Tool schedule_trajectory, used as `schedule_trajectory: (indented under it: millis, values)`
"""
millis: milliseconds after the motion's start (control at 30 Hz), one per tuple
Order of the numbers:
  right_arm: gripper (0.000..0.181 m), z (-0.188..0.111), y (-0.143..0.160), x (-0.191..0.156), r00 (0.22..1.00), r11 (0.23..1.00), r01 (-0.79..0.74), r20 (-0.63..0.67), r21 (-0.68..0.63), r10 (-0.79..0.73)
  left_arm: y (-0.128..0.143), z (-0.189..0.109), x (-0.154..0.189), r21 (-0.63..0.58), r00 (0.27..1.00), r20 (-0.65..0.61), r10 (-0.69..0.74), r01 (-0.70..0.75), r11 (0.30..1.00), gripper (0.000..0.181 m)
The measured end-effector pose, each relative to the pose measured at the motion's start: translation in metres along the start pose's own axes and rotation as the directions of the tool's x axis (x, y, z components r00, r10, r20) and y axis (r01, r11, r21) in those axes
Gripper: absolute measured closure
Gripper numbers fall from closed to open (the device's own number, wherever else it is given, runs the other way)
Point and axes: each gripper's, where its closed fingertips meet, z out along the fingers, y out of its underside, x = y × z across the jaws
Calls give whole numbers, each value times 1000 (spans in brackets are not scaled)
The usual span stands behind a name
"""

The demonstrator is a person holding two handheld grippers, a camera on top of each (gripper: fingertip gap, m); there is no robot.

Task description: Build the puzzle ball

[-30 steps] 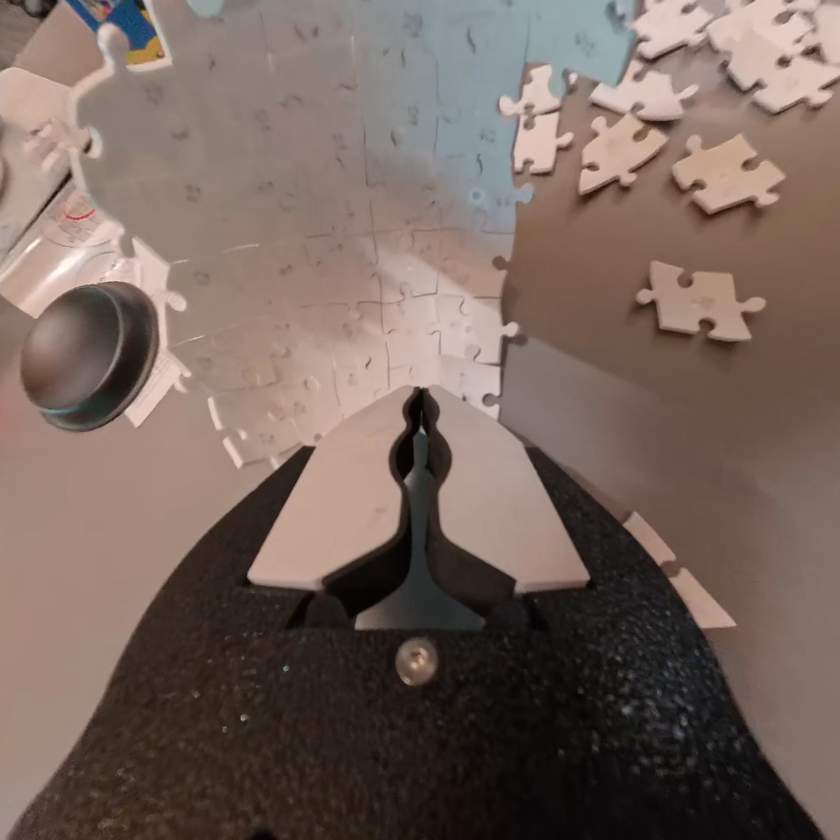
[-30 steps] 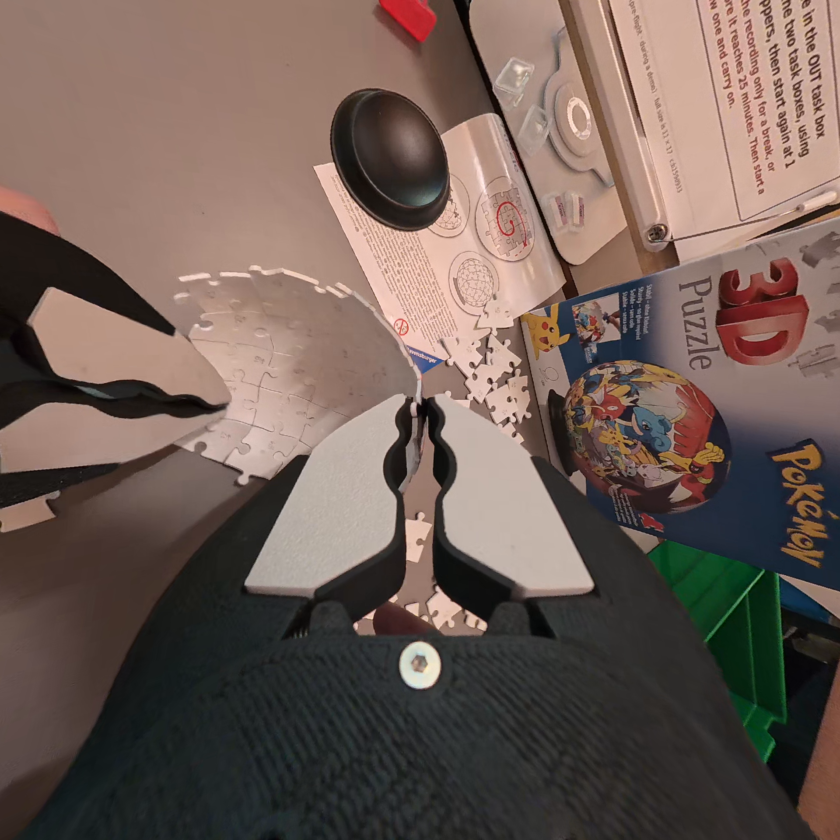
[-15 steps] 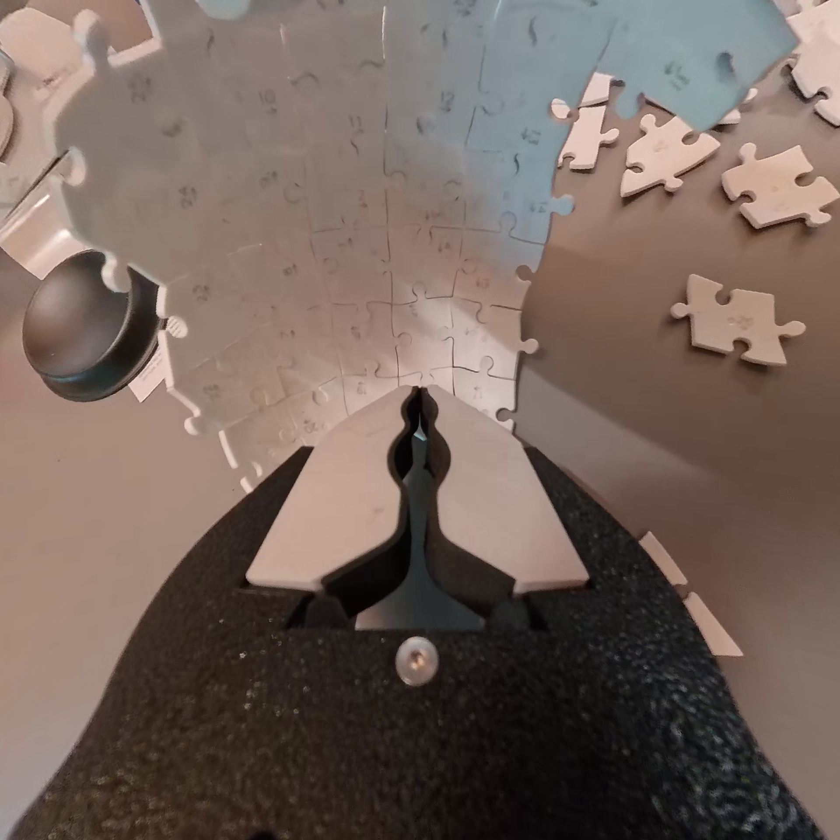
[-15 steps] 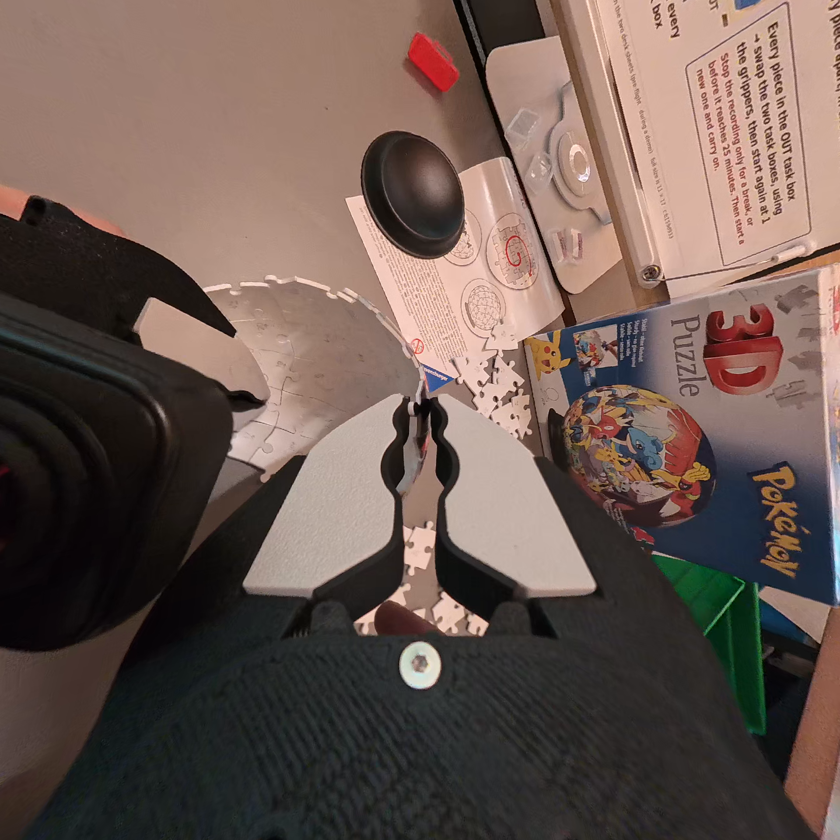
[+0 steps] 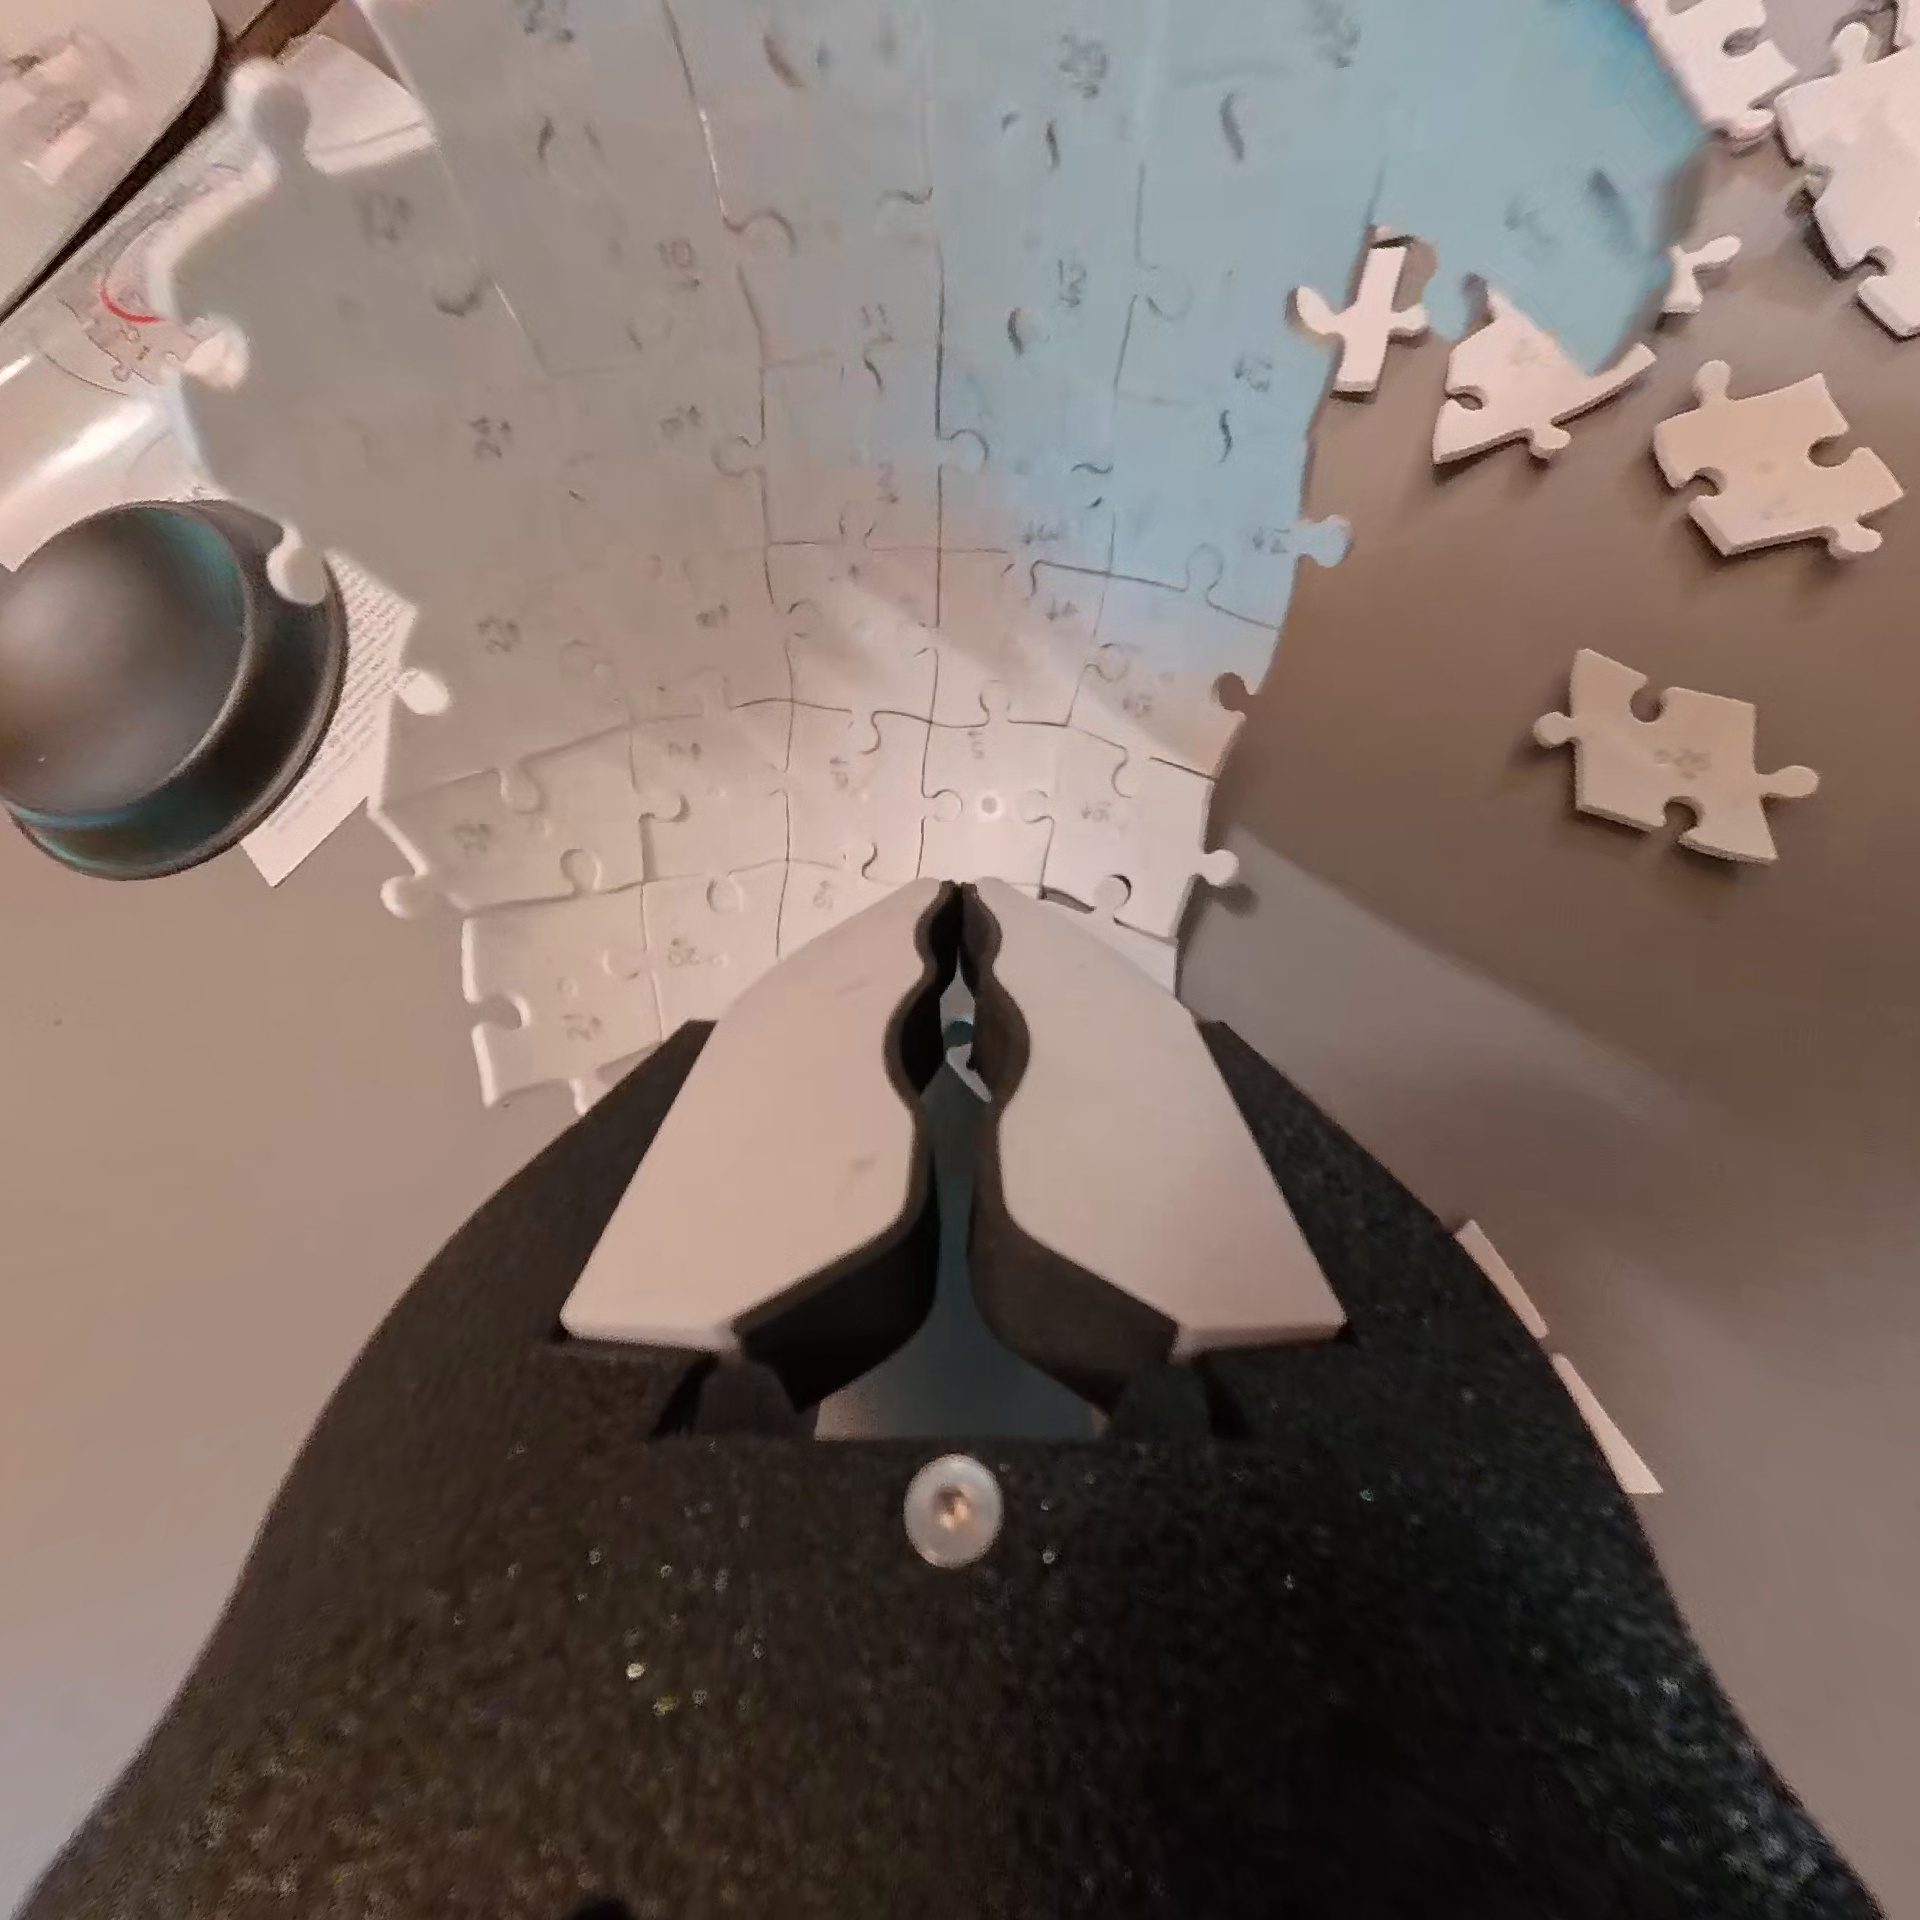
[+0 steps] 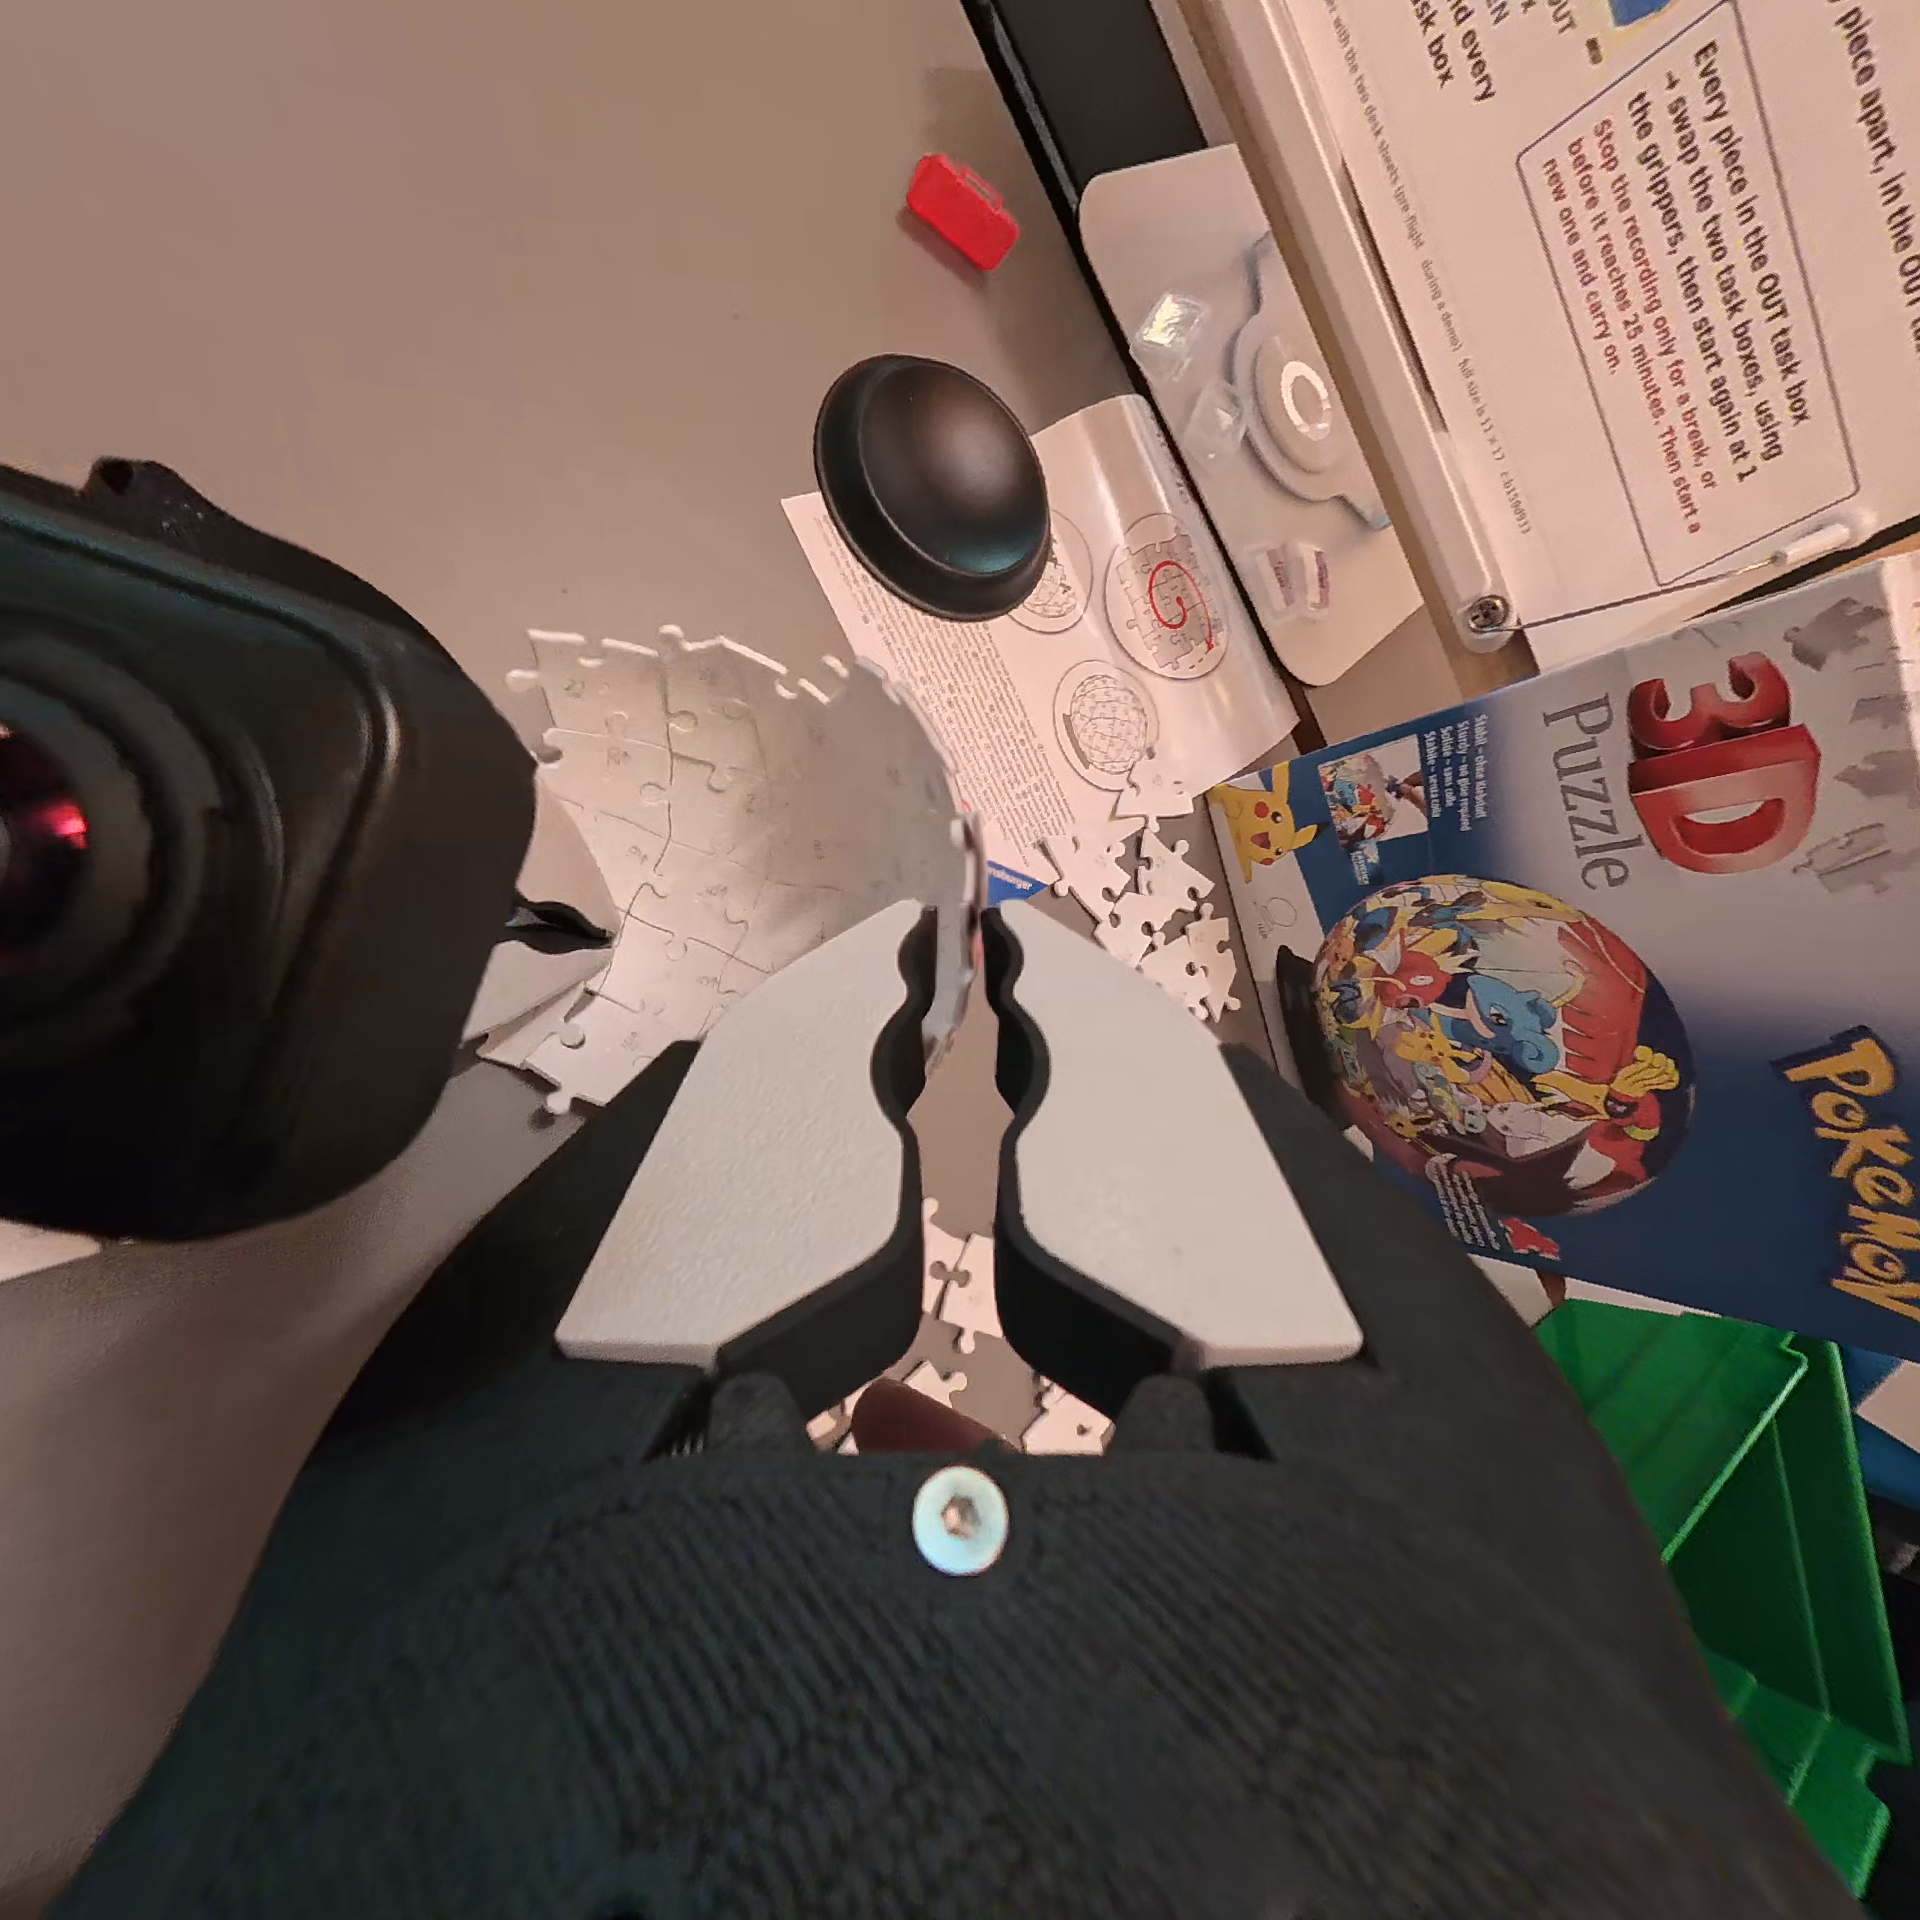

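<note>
The left tongs (image 5: 958, 891) were pinched nearly closed on the lower edge of the curved puzzle shell (image 5: 831, 468), whose pale inner face rose up and away ahead of them. The right tongs (image 6: 951, 920) gripped the same shell (image 6: 727, 810) at its opposite rim, edge-on between narrow jaws. Held at two edges like this, the part-built ball seemed steadied clear of the tabletop (image 6: 468, 260), probably so it would not flex apart while being turned or readied for another piece. Ahead and to the right of the left tongs lay loose pieces (image 5: 1673, 769) face down. Beyond the right tongs sat a black domed stand (image 6: 930, 499) on an instruction sheet (image 6: 1039, 665), and to their right the puzzle box (image 6: 1558, 987). Most of the ball looked unbuilt.
</note>
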Motion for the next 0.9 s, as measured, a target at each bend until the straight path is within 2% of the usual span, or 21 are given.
schedule_trajectory:
  millis: [300, 400, 467, 533, 633, 767, 900]
  values:
    - [154, -9, 6, 6, 1000, 1000, 12, -4, 28, -12, -1, 1, 0, 11, 996, -47, -75, 76, 997, 181]
    - [150, -28, 7, 15, 999, 997, -12, -32, 82, 14, -2, 1, 0, 14, 996, -45, -76, 76, 997, 181]
    - [149, -51, 3, 15, 998, 988, 0, -55, 157, 9, -2, 1, 0, 15, 997, -42, -72, 73, 997, 181]
    - [149, -76, 0, 0, 998, 969, 58, -24, 241, -54, -2, 2, 0, 17, 996, -46, -71, 72, 997, 181]
    - [151, -97, 9, -44, 962, 924, 234, 69, 302, -266, -3, 1, 0, 23, 997, -52, -58, 59, 998, 181]
    - [152, -82, 43, -84, 918, 905, 345, 110, 247, -380, -13, -2, -4, 87, 997, -47, -55, 59, 994, 181]
    - [153, -45, 65, -92, 914, 894, 403, -26, 196, -406, -19, -3, -6, 124, 996, -63, -67, 75, 989, 181]
